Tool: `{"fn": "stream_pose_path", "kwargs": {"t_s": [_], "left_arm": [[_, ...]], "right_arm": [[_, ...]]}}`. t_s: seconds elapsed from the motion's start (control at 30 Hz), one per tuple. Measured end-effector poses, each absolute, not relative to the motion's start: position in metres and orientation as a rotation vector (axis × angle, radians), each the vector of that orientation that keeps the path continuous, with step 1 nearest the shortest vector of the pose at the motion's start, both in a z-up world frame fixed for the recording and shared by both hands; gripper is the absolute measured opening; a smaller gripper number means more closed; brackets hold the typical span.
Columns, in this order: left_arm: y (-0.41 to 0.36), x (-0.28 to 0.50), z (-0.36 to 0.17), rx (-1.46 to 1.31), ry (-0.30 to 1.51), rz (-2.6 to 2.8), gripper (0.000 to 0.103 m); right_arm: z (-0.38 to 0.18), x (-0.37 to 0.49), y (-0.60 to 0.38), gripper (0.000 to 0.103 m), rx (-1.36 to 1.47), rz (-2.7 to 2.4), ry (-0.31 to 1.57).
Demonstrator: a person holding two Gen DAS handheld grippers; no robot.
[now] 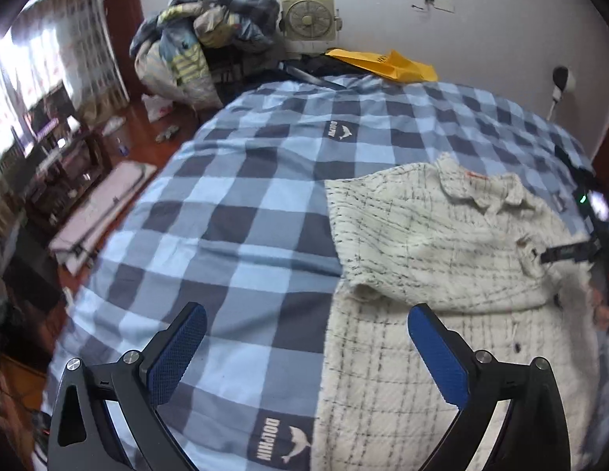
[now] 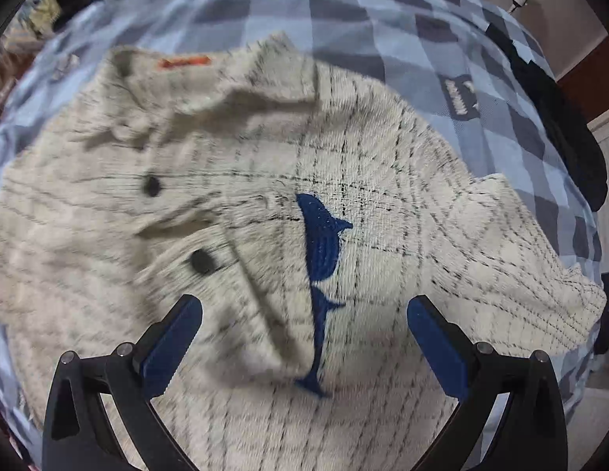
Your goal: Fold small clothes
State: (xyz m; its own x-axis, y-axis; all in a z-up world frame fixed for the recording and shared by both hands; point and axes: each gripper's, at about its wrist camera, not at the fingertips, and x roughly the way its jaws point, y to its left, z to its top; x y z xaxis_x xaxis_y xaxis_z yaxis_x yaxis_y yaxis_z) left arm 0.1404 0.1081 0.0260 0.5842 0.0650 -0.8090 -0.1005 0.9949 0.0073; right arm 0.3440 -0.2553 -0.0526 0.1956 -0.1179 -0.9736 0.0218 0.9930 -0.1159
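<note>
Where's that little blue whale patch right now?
In the right wrist view, the blue whale patch sits on the cream checked shirt, centred just ahead of the open right tool, right of two dark buttons.

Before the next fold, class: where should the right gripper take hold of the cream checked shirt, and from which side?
Probably the loose sleeve spread onto the checked bedcover. The right gripper, open above the shirt, should approach from the outer edge, where the thin hem lies free.
</note>
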Motion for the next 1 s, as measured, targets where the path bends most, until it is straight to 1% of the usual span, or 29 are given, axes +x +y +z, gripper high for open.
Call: {"fn": "stream_pose_path", "kwargs": {"t_s": [0.17,0.2,0.23,0.27,0.3,0.33,0.37,0.4,0.43,0.47,0.53,0.63,0.73,0.8,0.9,0.97,1.0], "left_arm": [[0.105,0.144,0.020,-0.023,0.968,0.074,0.103],[0.104,0.143,0.019,-0.007,0.968,0.076,0.103],[0.102,0.143,0.019,0.004,0.968,0.079,0.103],[0.103,0.143,0.019,0.009,0.968,0.082,0.103],[0.102,0.143,0.019,0.008,0.968,0.085,0.103],[0.103,0.142,0.019,0.005,0.967,0.086,0.103],[0.104,0.142,0.020,-0.003,0.967,0.085,0.103],[0.106,0.142,0.020,-0.012,0.967,0.085,0.103],[0.108,0.142,0.020,-0.020,0.966,0.086,0.103],[0.109,0.142,0.020,-0.029,0.968,0.089,0.103],[0.112,0.143,0.018,-0.036,0.977,0.091,0.103],[0.113,0.146,0.012,-0.030,1.000,0.101,0.103],[0.113,0.147,0.010,-0.034,1.013,0.107,0.103],[0.111,0.147,0.010,-0.043,1.012,0.094,0.103],[0.107,0.146,0.011,-0.037,1.009,0.086,0.103],[0.104,0.146,0.010,-0.020,1.010,0.083,0.103],[0.103,0.145,0.010,-0.009,1.011,0.085,0.103]], "right_arm": [[-0.068,0.346,-0.245,0.102,0.008,-0.003,1.418],[-0.070,0.345,-0.242,0.097,0.015,0.010,1.426],[-0.071,0.344,-0.238,0.078,0.023,0.023,1.434],[-0.072,0.342,-0.237,0.062,0.035,0.039,1.445],[-0.074,0.341,-0.236,0.031,0.063,0.063,1.465],[-0.075,0.338,-0.238,0.020,0.103,0.076,1.487],[-0.074,0.337,-0.241,0.018,0.129,0.076,1.486],[-0.072,0.335,-0.246,0.007,0.151,0.072,1.476],[-0.064,0.334,-0.254,0.005,0.174,0.060,1.448],[-0.058,0.334,-0.262,0.004,0.196,0.055,1.424],[-0.040,0.329,-0.282,0.000,0.246,0.039,1.349],[-0.018,0.324,-0.313,0.000,0.279,-0.018,1.260],[-0.010,0.323,-0.348,0.000,0.384,-0.045,1.218],[-0.017,0.317,-0.349,0.001,0.369,-0.036,1.243],[-0.040,0.321,-0.340,0.005,0.391,0.057,1.352],[-0.050,0.319,-0.326,0.022,0.433,0.131,1.410],[-0.058,0.315,-0.321,0.045,0.461,0.147,1.431]]}}
